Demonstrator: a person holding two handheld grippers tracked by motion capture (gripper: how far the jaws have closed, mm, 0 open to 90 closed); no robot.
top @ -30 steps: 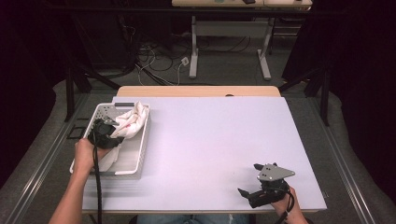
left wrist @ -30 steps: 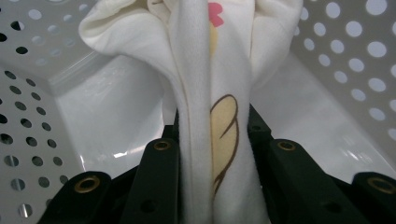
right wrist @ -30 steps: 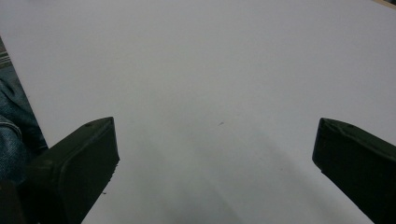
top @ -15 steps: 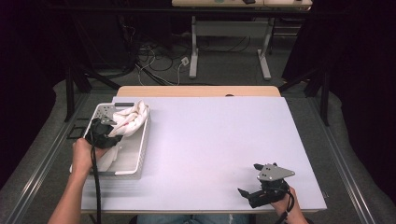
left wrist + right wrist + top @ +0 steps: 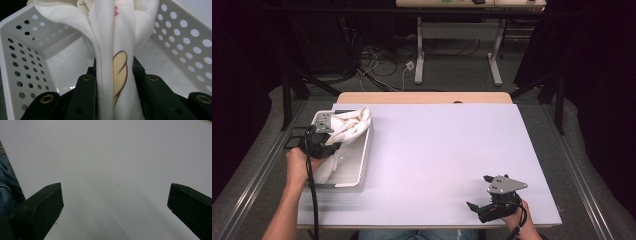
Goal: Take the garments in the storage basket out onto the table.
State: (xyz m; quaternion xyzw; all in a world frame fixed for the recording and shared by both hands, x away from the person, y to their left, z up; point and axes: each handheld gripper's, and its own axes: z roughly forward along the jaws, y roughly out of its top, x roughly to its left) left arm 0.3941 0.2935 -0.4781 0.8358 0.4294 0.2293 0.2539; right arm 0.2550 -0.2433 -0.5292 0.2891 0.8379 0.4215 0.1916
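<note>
The big white tabletop (image 5: pixel 437 150) is filling the middle of the high view. Most of it is bare. A white basket (image 5: pixel 354 165) with round holes in its walls is sitting at the left of the frame, near the tabletop's left edge. A soft cream cloth (image 5: pixel 349 125) with a tan drawing and a bit of red on it is bunching up out of the basket and hanging over its far rim.

The left gripper (image 5: pixel 319 142) is over the basket, and it is pinching a fold of the cloth tight between its 2 black fingers (image 5: pixel 86 100). The right gripper (image 5: pixel 487 207) is waiting at the lower right of the frame, low over the bare tabletop. Its 2 fingers are spread wide apart and are holding nothing.

It looks like the cloth is being pulled out of the basket. To do this well, the left gripper should be lifting straight up and slowly, so the cloth is not catching on the rim and dragging the light basket along. The free gripper could be holding the basket down.
</note>
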